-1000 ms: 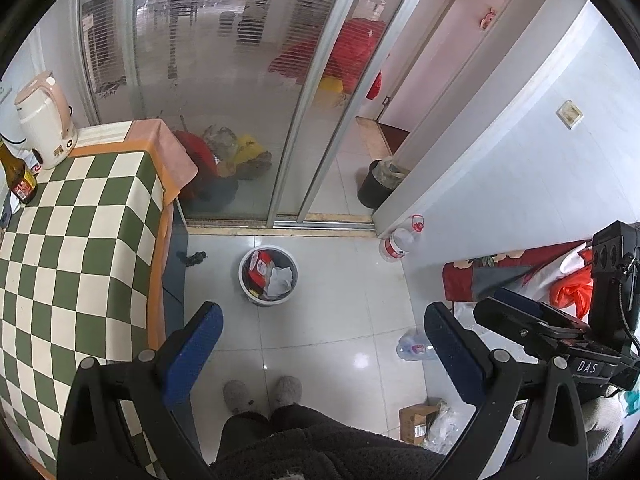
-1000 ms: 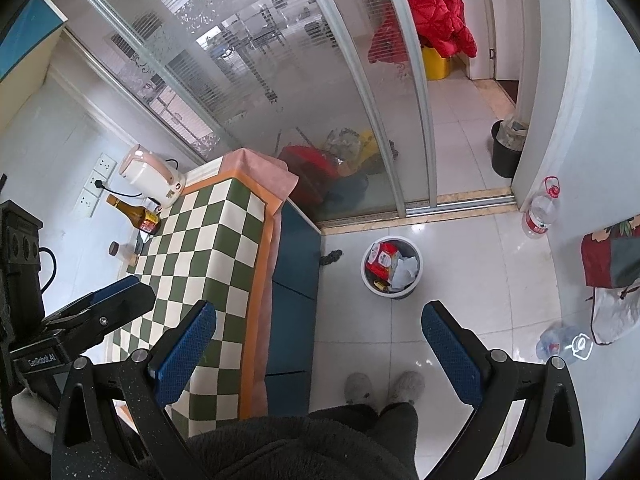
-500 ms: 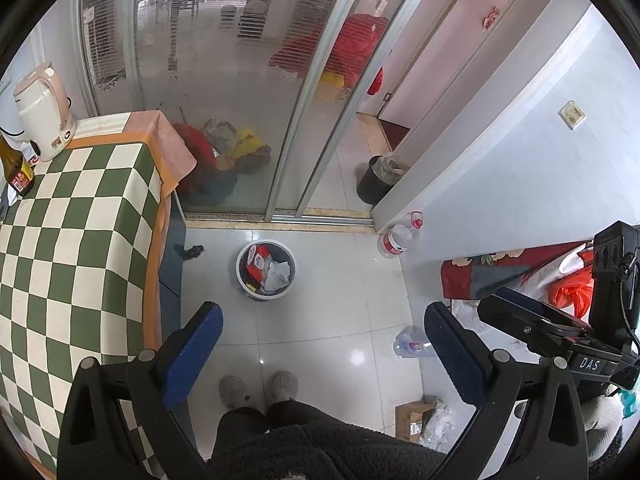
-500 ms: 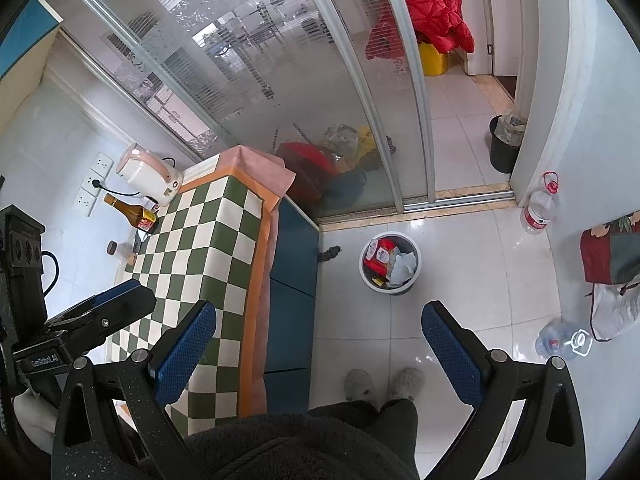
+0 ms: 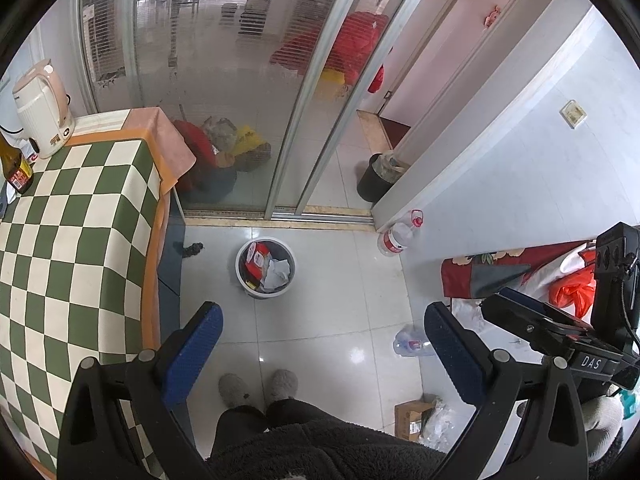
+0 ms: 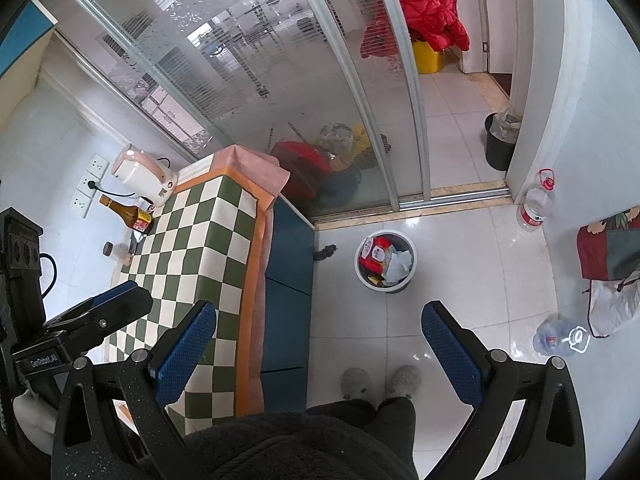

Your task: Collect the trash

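Your left tool and right tool both gape wide with nothing between their blue pads, held high over the pale tiled floor. The round white plastic trash bin stands upright ahead of your grey slippers, mouth facing up, holding red wrappers and crumpled paper, just beside the green-checked surface.
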A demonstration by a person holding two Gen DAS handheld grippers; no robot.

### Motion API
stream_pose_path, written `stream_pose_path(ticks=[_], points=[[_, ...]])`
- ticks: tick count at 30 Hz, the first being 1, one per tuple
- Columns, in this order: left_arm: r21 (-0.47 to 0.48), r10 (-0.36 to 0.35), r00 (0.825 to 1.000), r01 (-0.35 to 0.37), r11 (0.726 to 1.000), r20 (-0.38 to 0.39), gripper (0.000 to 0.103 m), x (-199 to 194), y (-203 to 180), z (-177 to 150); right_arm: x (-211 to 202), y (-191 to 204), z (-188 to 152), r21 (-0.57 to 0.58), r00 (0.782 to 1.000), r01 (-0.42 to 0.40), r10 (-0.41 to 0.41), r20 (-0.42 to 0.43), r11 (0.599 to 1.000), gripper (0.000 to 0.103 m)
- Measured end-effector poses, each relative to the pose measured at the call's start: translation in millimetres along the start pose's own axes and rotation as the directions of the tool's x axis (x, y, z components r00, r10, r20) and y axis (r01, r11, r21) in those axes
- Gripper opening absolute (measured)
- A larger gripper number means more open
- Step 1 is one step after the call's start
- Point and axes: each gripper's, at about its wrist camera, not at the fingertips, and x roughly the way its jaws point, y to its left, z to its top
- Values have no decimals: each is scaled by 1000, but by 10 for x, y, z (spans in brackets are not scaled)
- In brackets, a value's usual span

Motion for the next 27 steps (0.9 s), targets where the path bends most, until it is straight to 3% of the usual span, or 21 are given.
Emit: stream_pose_path(ticks=[27], points=[[15, -12, 1000, 12, 1000, 16, 103, -30, -54, -16, -46, 18, 9, 1, 1000, 7, -7, 2, 1000, 103]])
